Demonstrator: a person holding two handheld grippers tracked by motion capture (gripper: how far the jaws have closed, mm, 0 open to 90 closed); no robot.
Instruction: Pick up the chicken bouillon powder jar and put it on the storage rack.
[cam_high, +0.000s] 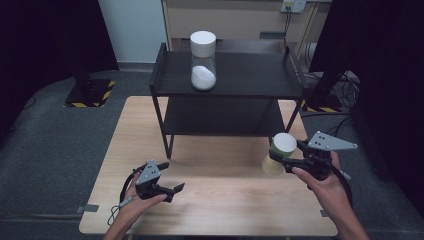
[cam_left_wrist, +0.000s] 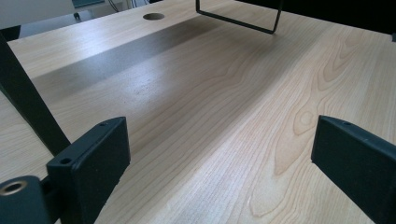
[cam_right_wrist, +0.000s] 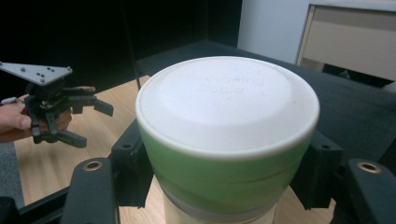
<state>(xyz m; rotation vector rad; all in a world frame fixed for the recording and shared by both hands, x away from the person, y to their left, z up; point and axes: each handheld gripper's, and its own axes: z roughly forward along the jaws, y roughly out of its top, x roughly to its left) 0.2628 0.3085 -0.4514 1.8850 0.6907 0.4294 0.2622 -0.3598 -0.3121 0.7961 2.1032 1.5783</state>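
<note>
Your right gripper (cam_right_wrist: 224, 186) was clenched around the green-banded cream paper cup with a white lid (cam_right_wrist: 227, 140), its jaws pressing the band from both sides. In the high view that cup (cam_high: 279, 152) sat at about four o'clock on the light wooden tabletop (cam_high: 220, 200), just in front of the black two-tier metal shelf (cam_high: 230, 75). You had the grasp done; whether the cup was lifted I cannot tell, and any placing remained. Your left gripper (cam_high: 167, 180) hung released at seven o'clock, jaws wide apart. At twelve o'clock, the clear jar of white powder (cam_high: 203, 60) stood on the shelf top.
</note>
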